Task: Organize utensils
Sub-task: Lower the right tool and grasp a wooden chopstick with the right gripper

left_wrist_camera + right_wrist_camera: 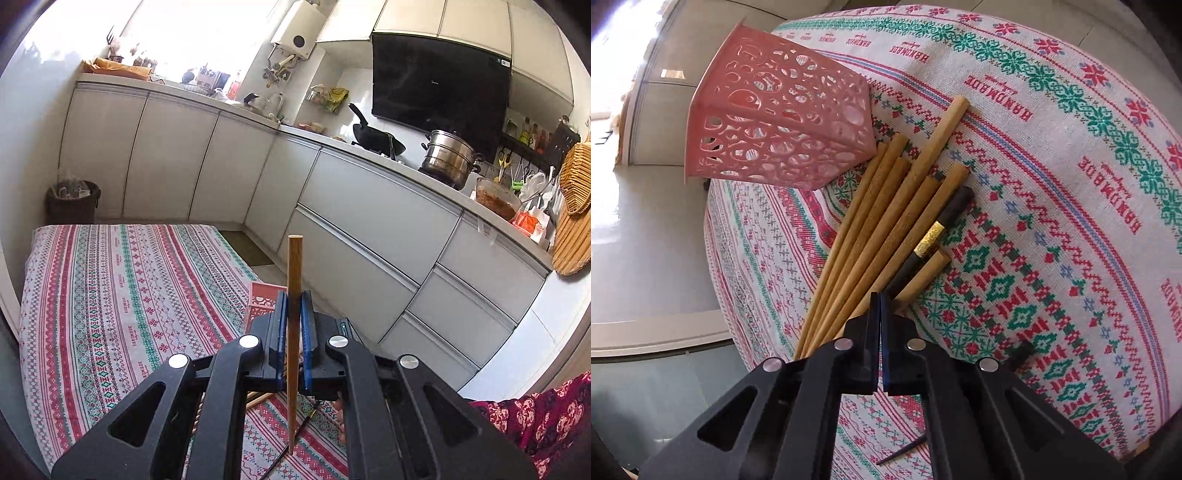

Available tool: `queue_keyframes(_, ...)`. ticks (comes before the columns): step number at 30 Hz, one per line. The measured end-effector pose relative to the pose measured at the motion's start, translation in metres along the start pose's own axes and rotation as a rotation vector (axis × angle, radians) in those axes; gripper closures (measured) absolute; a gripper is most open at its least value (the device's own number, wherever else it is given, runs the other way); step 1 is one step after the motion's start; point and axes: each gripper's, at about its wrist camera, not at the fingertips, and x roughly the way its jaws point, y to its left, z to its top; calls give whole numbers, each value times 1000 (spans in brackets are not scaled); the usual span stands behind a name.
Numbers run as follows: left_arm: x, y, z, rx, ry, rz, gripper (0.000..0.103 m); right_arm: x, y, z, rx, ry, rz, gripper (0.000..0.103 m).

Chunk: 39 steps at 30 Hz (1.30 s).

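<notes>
My left gripper [294, 295] is shut on a brown wooden chopstick [294, 266] and holds it upright above the patterned tablecloth [110, 295]. A pink perforated holder [260, 299] stands just behind the left fingers. In the right wrist view the same pink holder [775, 122] stands on the cloth [1052, 184], and several wooden chopsticks [886, 206] lie fanned in front of it with a black chopstick with a gold band [938, 225]. My right gripper [880, 295] is shut and empty, hovering over the near ends of the chopsticks.
Grey kitchen cabinets [351, 206] run along the back and right, with a steel pot [448, 155] and a black pan [373, 136] on the counter. A dark bin [72, 201] stands on the floor beyond the table. A person's patterned sleeve [535, 417] shows at right.
</notes>
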Motion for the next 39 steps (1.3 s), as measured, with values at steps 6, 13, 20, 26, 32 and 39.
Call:
queue_keyframes(6,-4,4,1,-7,-34,-22,96,-31,-11,-5,17,1,-118,93)
queue_keyframes(13,-2,2,1,-6,-38,-37,96,-35,-32,14,113,43,-153,73)
queue_keyframes(20,-6,3,2,-10,-43,-34,96,-20,-30,32,162,125,-246,84)
queue_keyframes(26,-11,4,3,-17,-59,-42,95,-11,-10,45,129,148,-366,82)
queue_keyframes(32,-12,4,5,-30,-67,-69,95,-4,12,39,-51,133,-482,83)
queue_keyframes(39,-18,9,6,-58,-91,-86,95,-30,-10,22,-166,52,-459,92)
